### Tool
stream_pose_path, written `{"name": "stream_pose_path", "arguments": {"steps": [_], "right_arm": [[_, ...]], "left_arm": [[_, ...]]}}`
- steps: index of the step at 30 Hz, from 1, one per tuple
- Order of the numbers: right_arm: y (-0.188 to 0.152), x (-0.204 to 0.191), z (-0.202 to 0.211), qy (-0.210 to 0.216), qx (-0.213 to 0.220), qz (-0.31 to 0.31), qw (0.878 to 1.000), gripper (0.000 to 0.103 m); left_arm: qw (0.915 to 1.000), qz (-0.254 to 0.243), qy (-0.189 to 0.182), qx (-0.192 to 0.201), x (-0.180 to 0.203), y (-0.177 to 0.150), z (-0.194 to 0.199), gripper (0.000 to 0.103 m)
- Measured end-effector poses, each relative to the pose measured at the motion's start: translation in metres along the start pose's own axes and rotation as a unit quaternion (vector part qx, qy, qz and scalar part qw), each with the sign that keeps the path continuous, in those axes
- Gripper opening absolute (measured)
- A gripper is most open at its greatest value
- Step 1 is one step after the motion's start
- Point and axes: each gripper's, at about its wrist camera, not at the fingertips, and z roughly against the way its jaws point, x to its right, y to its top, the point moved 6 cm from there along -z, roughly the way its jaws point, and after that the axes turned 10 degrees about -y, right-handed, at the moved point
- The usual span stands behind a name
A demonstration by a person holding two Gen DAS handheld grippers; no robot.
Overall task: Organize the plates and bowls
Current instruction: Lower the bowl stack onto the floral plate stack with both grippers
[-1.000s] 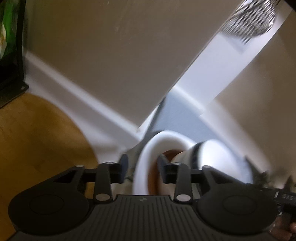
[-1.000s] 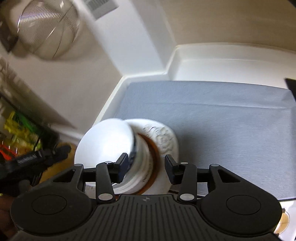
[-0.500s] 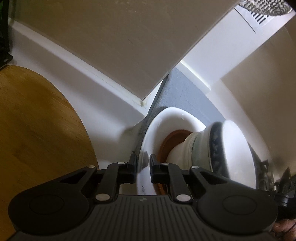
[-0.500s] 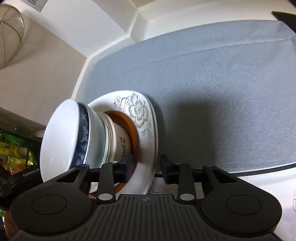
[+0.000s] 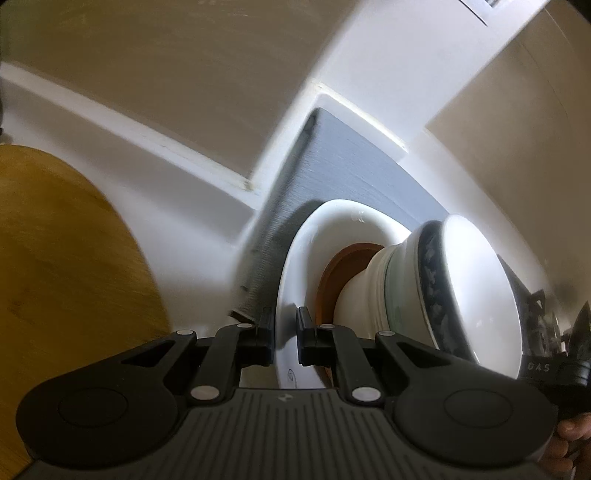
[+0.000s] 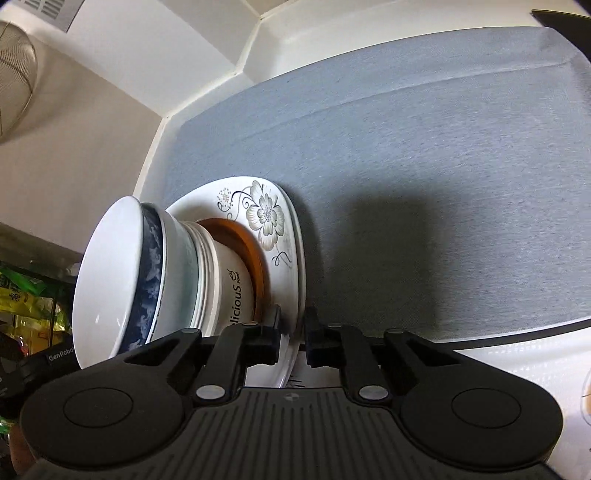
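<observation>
A stack of dishes stands at the near left corner of the grey mat (image 6: pixel 424 166). At the bottom is a white flowered plate (image 6: pixel 266 214), then a brown plate (image 6: pixel 255 254), a lettered white bowl (image 6: pixel 232 284), a blue-patterned bowl (image 6: pixel 147 258) and a white bowl (image 6: pixel 107 266) on top. My right gripper (image 6: pixel 293 332) is closing, its pads pressing on the flowered plate's near rim. On the opposite side, my left gripper (image 5: pixel 286 332) is closing on the same plate (image 5: pixel 332 218), pads against its rim. Whether the plate rests on the mat I cannot tell.
A round wooden board (image 5: pixel 55 258) lies left of the mat (image 5: pixel 340 166). White walls close off the mat's back and left sides. A wire strainer (image 6: pixel 14 85) hangs on the left wall. Colourful packets (image 6: pixel 22 295) sit at far left. A dark edge (image 6: pixel 561 16) shows at the top right.
Both grippers have sunk toward the mat with the stack between them. Their jaws have narrowed from well apart to tight against the flowered plate's rim.
</observation>
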Motion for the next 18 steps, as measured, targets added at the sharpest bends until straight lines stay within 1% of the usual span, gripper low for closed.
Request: {"name": "stream_pose_path", "arguments": {"steps": [9,18], "right_arm": [[0.005,0.04,0.031,-0.02,0.031,-0.01,0.999,0.009],[0.01,0.088,0.056,-0.049,0.054,-0.025,0.997,0.009]], "left_arm": [[0.9994,-0.032,-0.011,-0.01,0.048,-0.005,-0.042,0.012],[0.9968,-0.073,-0.026,-0.023,0.111,-0.012,-0.095,0.012]]}}
